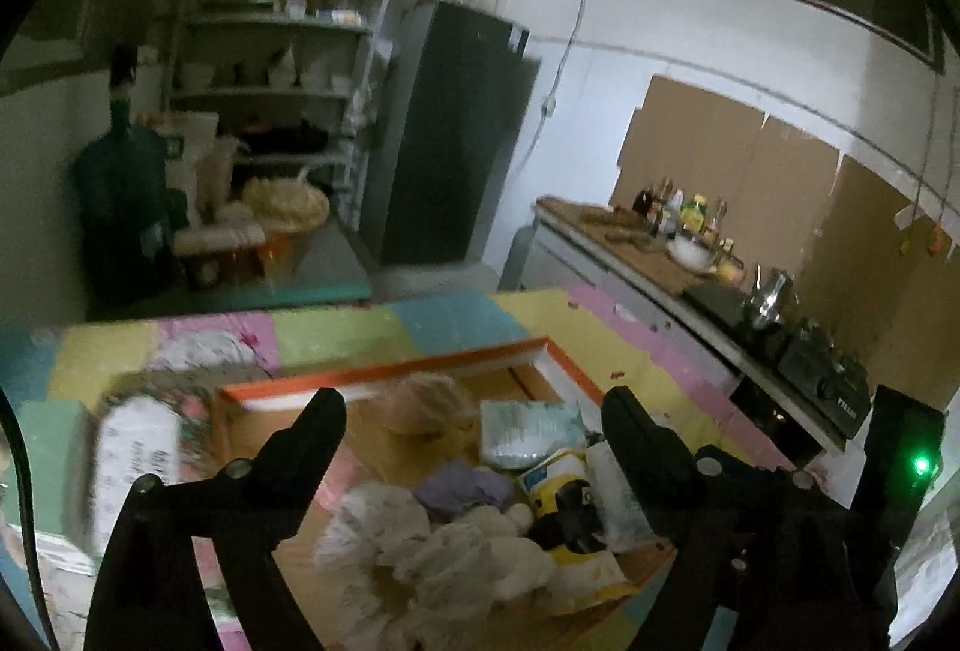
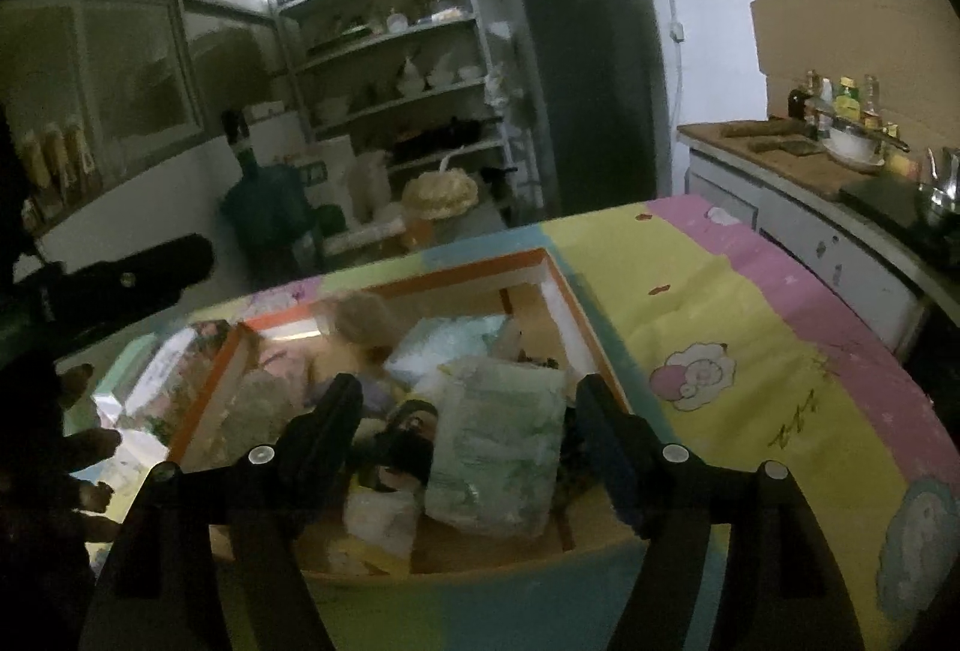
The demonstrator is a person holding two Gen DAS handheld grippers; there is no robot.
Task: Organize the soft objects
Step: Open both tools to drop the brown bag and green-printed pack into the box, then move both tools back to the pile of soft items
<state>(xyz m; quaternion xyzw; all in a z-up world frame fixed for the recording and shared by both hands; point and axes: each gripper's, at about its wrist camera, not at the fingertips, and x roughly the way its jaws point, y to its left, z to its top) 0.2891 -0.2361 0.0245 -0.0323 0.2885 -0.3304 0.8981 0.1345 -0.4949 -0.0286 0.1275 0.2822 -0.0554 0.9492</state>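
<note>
An orange-rimmed cardboard box [image 1: 420,363] [image 2: 420,285] sits on the pastel patchwork sheet and holds several soft items. In the left wrist view I see a white fluffy cloth [image 1: 444,549], a purple cloth [image 1: 462,486], a pale packet [image 1: 528,432] and a yellow-and-black pouch [image 1: 564,495]. In the right wrist view a pale green packet [image 2: 498,453] lies in the middle, with a dark item [image 2: 408,447] beside it. My left gripper [image 1: 474,423] is open and empty above the box. My right gripper [image 2: 468,405] is open and empty, its fingers either side of the green packet.
A flat printed packet [image 1: 138,453] lies on the sheet left of the box. A kitchen counter [image 1: 660,255] with bottles, a bowl and a stove runs along the right. A dark fridge [image 1: 456,135] and shelves [image 1: 282,51] stand behind. The left gripper shows at the left of the right wrist view [image 2: 120,285].
</note>
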